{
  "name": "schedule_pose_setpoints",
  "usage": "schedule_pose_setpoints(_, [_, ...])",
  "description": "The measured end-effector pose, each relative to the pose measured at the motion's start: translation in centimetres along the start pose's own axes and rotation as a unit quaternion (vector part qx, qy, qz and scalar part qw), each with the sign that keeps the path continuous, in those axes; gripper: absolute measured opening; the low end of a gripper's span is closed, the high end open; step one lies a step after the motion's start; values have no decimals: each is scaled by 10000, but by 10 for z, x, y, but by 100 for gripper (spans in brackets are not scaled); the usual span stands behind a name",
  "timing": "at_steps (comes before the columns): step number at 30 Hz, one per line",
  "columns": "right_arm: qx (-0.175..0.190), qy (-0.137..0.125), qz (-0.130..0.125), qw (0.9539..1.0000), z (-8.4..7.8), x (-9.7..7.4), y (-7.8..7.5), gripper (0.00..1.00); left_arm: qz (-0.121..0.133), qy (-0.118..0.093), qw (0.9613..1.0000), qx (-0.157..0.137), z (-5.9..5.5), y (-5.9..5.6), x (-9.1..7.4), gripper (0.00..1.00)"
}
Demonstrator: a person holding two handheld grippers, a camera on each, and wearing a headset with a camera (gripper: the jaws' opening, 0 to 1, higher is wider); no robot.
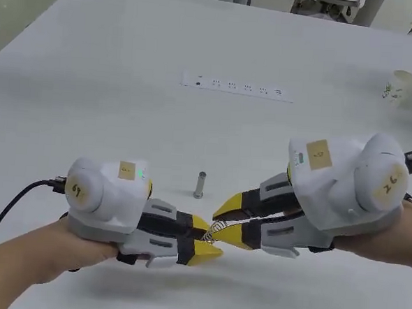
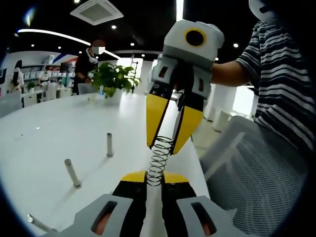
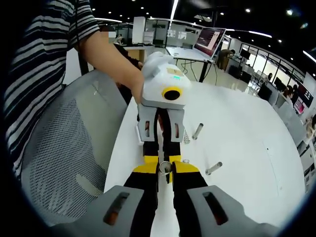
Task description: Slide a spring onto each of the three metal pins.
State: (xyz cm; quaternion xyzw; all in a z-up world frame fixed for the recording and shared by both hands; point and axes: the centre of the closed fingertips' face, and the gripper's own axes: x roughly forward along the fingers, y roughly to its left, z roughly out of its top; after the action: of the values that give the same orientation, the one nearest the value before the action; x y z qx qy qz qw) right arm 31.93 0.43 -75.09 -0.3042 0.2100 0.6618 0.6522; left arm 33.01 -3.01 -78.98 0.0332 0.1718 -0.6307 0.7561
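A short coil spring [image 2: 158, 160] is stretched between my two grippers, low over the white table [image 1: 126, 86]. My left gripper [image 2: 154, 178] is shut on one end of the spring. My right gripper [image 2: 166, 146] faces it tip to tip, its yellow fingertips pinching the other end. In the head view the spring [image 1: 217, 229] sits where the two sets of jaws meet. One metal pin [image 1: 200, 185] stands upright just beyond the tips. The left gripper view has two upright pins [image 2: 109, 144] [image 2: 72, 173] and a third pin [image 2: 39, 224] lying flat.
A white power strip [image 1: 236, 87] lies further back on the table. A pale cup [image 1: 406, 86] is at the far right edge. A black cable [image 1: 10, 209] trails from the left gripper. A grey mesh chair [image 3: 64, 148] stands close to the table's near edge.
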Motion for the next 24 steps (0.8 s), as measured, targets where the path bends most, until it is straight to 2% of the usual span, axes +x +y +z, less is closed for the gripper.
schedule_pose_setpoints(13, [-317, 45, -79, 9995, 8, 4, -2, 7, 14, 28, 10000, 50, 3, 0, 1, 2])
schedule_pose_setpoints(24, [-267, -1, -130, 9996, 11, 4, -2, 7, 44, 64, 9999, 102, 3, -1, -1, 3])
